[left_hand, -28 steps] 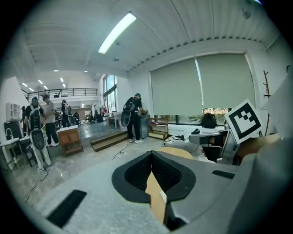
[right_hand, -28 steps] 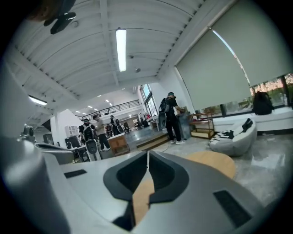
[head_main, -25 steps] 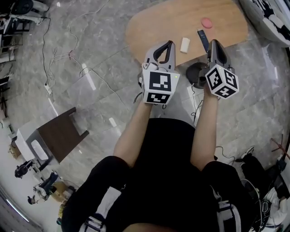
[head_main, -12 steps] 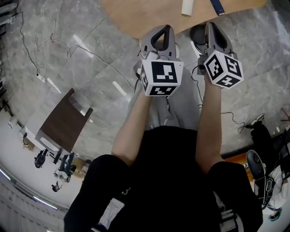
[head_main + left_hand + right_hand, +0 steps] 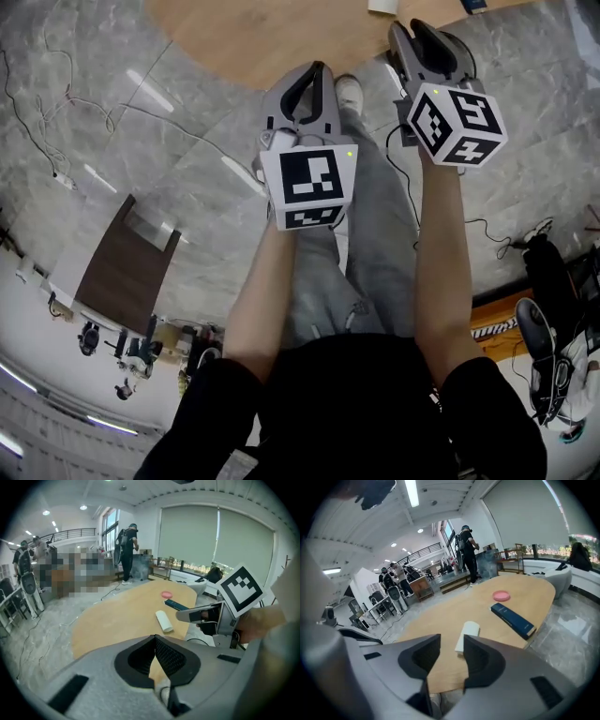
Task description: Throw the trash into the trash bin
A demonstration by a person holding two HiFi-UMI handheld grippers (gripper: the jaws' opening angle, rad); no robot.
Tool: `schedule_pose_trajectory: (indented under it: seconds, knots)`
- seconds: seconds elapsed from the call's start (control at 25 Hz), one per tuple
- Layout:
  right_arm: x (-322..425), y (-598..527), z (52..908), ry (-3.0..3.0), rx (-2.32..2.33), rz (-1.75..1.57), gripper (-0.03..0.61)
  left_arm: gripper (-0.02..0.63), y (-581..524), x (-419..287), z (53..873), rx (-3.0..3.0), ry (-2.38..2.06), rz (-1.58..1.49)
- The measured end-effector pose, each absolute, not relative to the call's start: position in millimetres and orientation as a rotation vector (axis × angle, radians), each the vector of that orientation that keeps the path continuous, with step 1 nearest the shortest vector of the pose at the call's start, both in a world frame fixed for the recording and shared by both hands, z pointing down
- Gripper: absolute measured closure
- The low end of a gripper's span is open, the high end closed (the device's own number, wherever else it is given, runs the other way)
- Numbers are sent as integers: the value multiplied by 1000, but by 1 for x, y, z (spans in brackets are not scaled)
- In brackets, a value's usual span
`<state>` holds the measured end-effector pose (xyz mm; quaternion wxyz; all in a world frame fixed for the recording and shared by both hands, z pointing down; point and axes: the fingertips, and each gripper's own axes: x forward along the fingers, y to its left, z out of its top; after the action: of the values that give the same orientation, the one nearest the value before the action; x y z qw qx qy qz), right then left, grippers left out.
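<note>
A white paper roll lies on the oval wooden table, with a dark blue flat box and a pink disc beyond it. The left gripper view shows the same roll. Only the roll's end shows at the top edge of the head view. Both grippers hang short of the table, over the person's grey-trousered legs. My left gripper is shut and empty. The jaws of my right gripper have just been opening and stand apart with nothing between them. I see no trash bin.
A dark brown and white piece of furniture stands on the marble floor at the left. Cables trail across the floor. Several people stand far behind the table. Bags and a cable lie at the right.
Both grippers have come down together toward the person's legs. The table has slid up to the top edge of the head view, taking most of its objects out of sight.
</note>
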<state>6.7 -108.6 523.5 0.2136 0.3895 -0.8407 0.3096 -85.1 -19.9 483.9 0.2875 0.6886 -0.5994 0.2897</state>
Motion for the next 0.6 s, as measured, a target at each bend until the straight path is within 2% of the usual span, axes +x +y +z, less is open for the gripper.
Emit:
schedule_pose_trajectory:
  seconds: [0.04, 0.08, 0.6]
  knots:
    - [2, -112, 535, -2322, 1059, 863, 418, 609, -22, -87, 492, 1837, -1603, 767]
    - [-2, -115, 546, -2311, 1035, 862, 396, 609, -25, -89, 499, 1834, -1608, 760]
    - [-7, -153, 620, -2043, 1094, 886, 364, 609, -34, -107, 525, 1790, -1624, 757]
